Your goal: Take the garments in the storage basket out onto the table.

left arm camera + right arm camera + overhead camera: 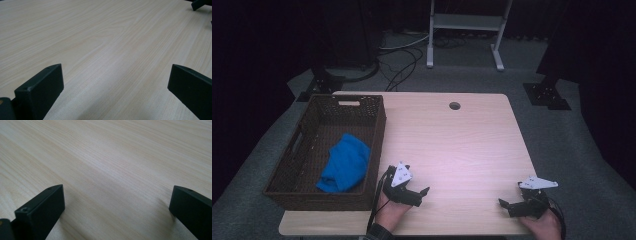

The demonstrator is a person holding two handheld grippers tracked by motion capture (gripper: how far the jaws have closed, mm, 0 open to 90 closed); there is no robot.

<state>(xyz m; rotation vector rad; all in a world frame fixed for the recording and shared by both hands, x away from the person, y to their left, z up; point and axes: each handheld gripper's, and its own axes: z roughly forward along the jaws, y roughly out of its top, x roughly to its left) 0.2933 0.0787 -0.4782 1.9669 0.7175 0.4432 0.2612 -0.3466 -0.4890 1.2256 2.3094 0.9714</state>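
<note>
A blue cloth (344, 162) lies crumpled inside a dark wicker basket (291, 179) on the left part of the light wood table (457, 140). My left gripper (421, 196) rests low on the table just right of the basket's near corner, open, with bare wood between its jaws. My right gripper (508, 205) sits near the table's front right edge, also open over bare wood. In the left gripper view my left gripper (115, 82) has its jaws wide apart, and a black tip of the other gripper (198, 4) shows at the top right. In the right gripper view my right gripper (116, 202) is spread the same way.
A round cable hole (455, 105) is near the table's far edge. Beyond the table stand a white metal frame (464, 30), floor cables (399, 62) and black stand bases (546, 95). The table's middle is bare wood.
</note>
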